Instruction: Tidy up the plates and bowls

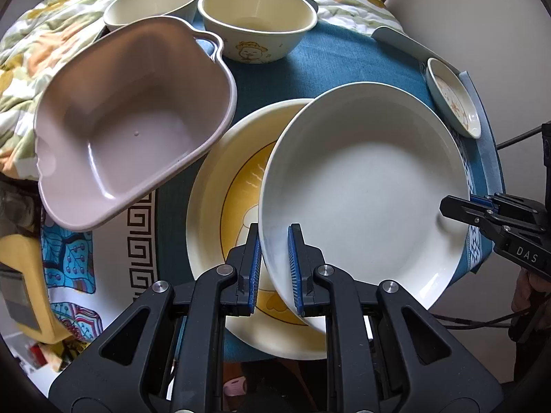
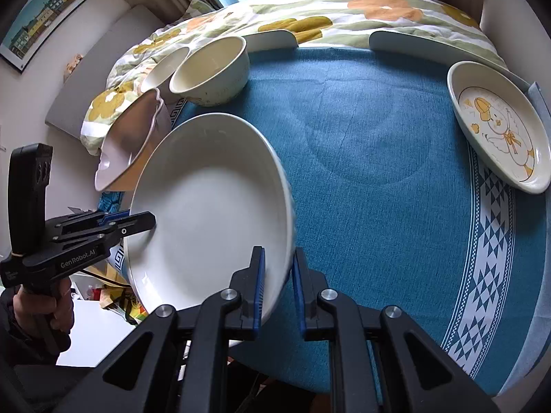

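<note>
A plain white plate (image 1: 365, 186) (image 2: 210, 199) is held by both grippers at opposite rims. My left gripper (image 1: 274, 237) is shut on its near rim in the left wrist view, and shows at the plate's left edge (image 2: 151, 218) in the right wrist view. My right gripper (image 2: 279, 253) is shut on the rim nearest its own camera, and reaches in from the right (image 1: 446, 206). The plate hangs tilted over a cream plate with a yellow duck picture (image 1: 220, 206). A mauve handled bowl (image 1: 131, 120) (image 2: 127, 141) sits to the left.
Two cream bowls (image 1: 155, 0) (image 1: 258, 17) stand at the back of the blue tablecloth (image 2: 361, 137). A small duck dish (image 2: 499, 127) (image 1: 454, 99) lies near the right edge. A floral quilt (image 2: 344, 10) bunches behind the table. A hand (image 2: 44, 309) grips the left tool.
</note>
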`<state>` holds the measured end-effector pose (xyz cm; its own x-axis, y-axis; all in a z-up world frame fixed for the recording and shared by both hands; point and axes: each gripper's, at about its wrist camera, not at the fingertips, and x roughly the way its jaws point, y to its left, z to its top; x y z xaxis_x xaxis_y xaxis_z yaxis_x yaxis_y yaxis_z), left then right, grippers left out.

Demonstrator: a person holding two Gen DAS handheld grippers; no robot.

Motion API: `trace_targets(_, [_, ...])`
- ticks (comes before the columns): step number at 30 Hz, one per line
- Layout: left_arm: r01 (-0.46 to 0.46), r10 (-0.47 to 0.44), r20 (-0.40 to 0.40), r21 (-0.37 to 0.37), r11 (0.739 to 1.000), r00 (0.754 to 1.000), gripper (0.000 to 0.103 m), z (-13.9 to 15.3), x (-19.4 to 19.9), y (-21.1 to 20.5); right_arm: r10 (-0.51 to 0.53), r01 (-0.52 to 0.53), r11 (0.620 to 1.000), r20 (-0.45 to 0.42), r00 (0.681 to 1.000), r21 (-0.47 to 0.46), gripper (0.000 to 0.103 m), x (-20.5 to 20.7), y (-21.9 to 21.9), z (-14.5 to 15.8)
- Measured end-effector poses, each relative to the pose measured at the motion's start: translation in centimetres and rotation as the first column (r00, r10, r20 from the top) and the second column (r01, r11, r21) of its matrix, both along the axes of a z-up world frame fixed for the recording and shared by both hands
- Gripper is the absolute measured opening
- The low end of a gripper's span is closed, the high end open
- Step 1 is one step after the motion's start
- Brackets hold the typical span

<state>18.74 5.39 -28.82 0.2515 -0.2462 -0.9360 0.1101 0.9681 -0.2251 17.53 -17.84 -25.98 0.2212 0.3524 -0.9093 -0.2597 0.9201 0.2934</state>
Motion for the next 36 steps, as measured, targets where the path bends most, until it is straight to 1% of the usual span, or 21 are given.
trace_targets(5, [0.007,-0.007,0.005,0.062,0.998,1.0,0.013,-0.2,0.2,-0.3,0.029,-0.029,0.999,0.001,1.0,-0.031,0.014,-0.1,0.6,-0.5])
trace_targets(13, [0.018,-0.018,-0.003,0.16,0.987,1.0,0.013,-0.9,0.1,-1.3,0.08,-0.076,0.991,0.029,0.996,-0.111,0.014,-0.6,2.1,-0.7])
trace_targets(18, [0.025,-0.031,0.025,0.216,0.976,0.999,0.013,-0.8,-0.2,-2.0,0.109,-0.1,0.982,0.049,0.993,-0.162,0.014,-0.6,2.7,-0.7])
trace_targets(21, [0.036,-0.049,0.045,0.259,0.965,0.998,0.013,-0.7,-0.4,-2.6,0.119,-0.108,0.977,0.055,0.991,-0.182,0.014,-0.6,3.1,-0.7])
trace_targets(25, [0.053,-0.079,0.066,0.337,0.94,0.995,0.013,-0.7,-0.5,-3.7,0.136,-0.12,0.97,0.066,0.989,-0.211,0.014,-0.6,3.4,-0.7])
trace_targets(36, [0.052,-0.091,0.081,0.398,0.916,0.992,0.013,-0.2,-1.0,-4.1,0.156,-0.136,0.96,0.066,0.985,-0.243,0.014,-0.2,4.3,-0.9])
